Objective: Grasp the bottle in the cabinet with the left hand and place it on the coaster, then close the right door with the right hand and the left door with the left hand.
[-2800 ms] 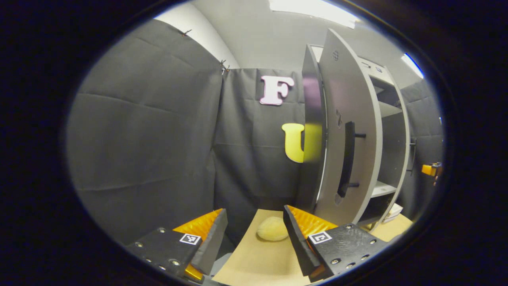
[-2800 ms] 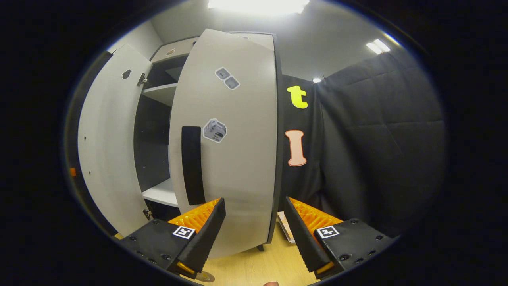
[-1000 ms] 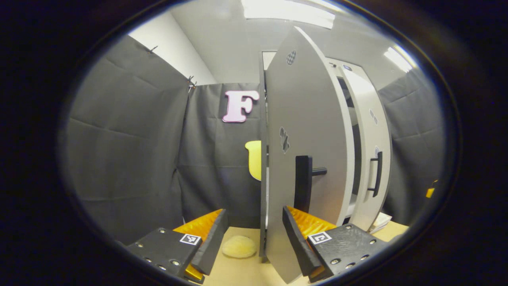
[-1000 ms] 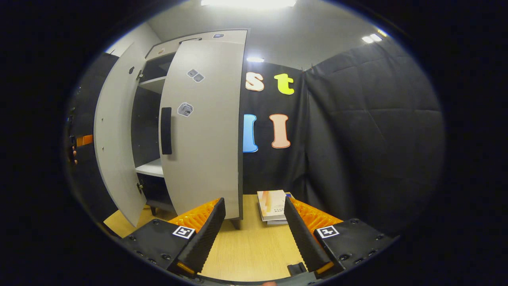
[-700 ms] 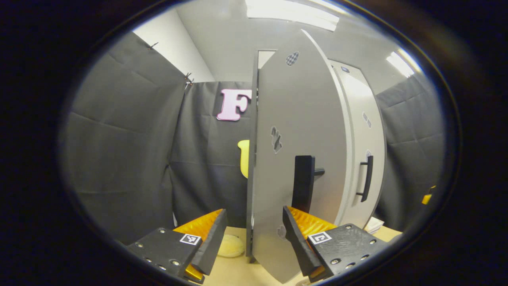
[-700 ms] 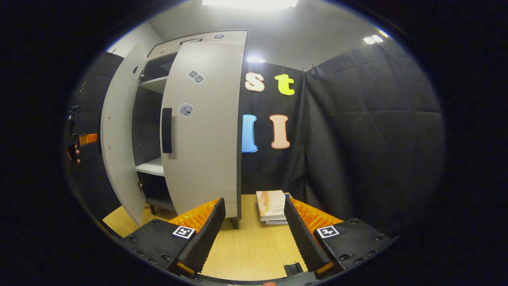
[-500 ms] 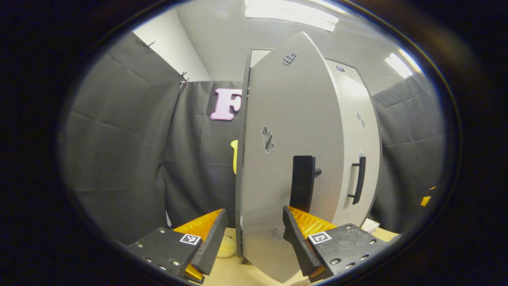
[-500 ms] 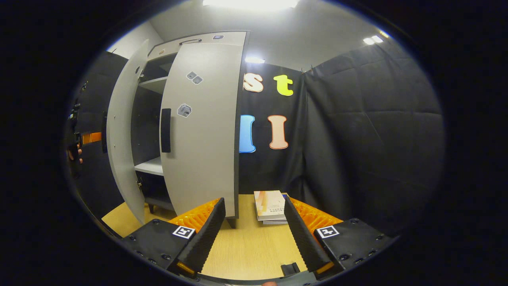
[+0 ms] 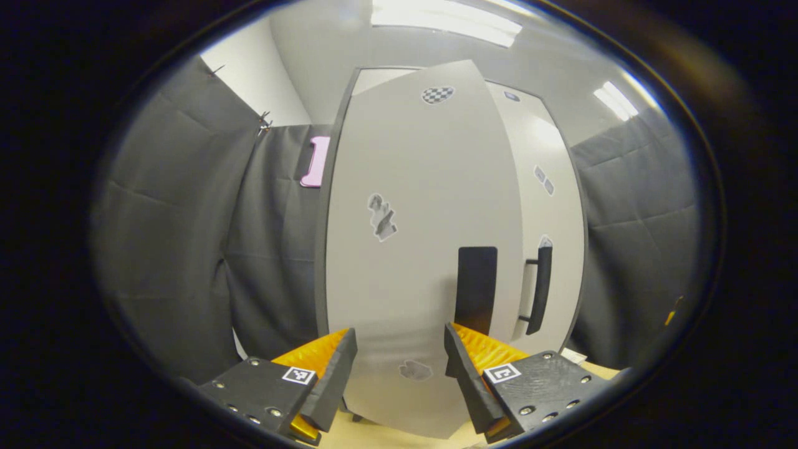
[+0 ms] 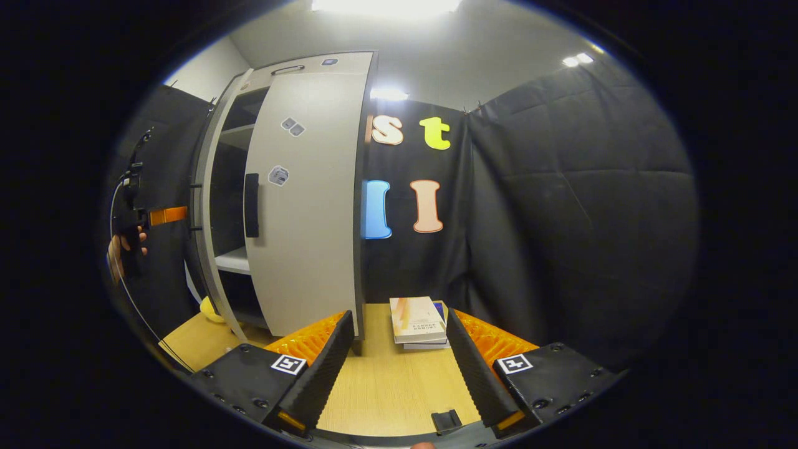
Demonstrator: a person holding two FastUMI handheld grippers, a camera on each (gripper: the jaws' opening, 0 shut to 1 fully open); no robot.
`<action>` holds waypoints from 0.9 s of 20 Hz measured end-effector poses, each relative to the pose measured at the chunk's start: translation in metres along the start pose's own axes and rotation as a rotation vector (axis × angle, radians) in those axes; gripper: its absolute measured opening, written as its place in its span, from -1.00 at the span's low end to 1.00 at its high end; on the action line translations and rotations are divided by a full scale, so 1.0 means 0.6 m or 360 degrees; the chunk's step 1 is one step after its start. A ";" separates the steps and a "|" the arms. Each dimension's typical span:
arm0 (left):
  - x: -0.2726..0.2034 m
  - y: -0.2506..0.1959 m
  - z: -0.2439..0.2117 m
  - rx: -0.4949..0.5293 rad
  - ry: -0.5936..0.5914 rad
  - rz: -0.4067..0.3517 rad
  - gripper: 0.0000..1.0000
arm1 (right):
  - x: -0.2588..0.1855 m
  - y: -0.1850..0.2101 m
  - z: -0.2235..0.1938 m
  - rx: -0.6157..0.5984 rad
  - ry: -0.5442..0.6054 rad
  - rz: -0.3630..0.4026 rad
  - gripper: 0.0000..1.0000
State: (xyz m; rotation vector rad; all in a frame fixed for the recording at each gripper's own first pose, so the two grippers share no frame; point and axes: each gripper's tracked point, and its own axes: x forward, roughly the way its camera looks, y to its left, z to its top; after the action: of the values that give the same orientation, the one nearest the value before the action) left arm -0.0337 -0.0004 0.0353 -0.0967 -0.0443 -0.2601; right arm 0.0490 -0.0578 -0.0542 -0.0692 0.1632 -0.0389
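In the left gripper view the cabinet's left door (image 9: 405, 249) stands broadside right in front of my left gripper (image 9: 399, 374), which is open and close to the panel's lower part. The door's black handle (image 9: 477, 290) is just above my right finger. Beside it is the right door (image 9: 558, 237) with its own handle (image 9: 541, 290). In the right gripper view the right door (image 10: 305, 206) looks shut, while the left door (image 10: 206, 218) stands edge-on and ajar, with shelves (image 10: 234, 262) visible in the gap. My right gripper (image 10: 399, 368) is open over the table, back from the cabinet.
A stack of books (image 10: 418, 321) lies on the wooden table (image 10: 386, 386) right of the cabinet. A yellow object (image 10: 209, 308) sits by the left door's foot. A hand (image 10: 118, 249) holds the left gripper (image 10: 165, 216) at far left. Black cloth walls enclose the booth.
The left door has swung from wide open to nearly shut, with my left gripper following it. My right gripper has drawn back from the right door, which has come to the cabinet front.
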 end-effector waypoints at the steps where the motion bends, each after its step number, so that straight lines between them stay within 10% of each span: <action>1: 0.000 0.001 0.001 0.0015 -0.0004 0.0009 0.67 | -0.002 -0.005 0.002 -0.0001 -0.0005 0.0006 0.91; 18: -0.282 0.095 0.048 0.0217 -0.0023 0.0245 0.65 | -0.033 0.050 0.067 0.0085 -0.0155 0.0304 0.90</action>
State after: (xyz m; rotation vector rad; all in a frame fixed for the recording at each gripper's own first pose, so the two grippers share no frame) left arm -0.1832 0.1002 0.0491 0.0337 -0.0683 -0.1021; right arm 0.0371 -0.0242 -0.0135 -0.0018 0.0710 0.1505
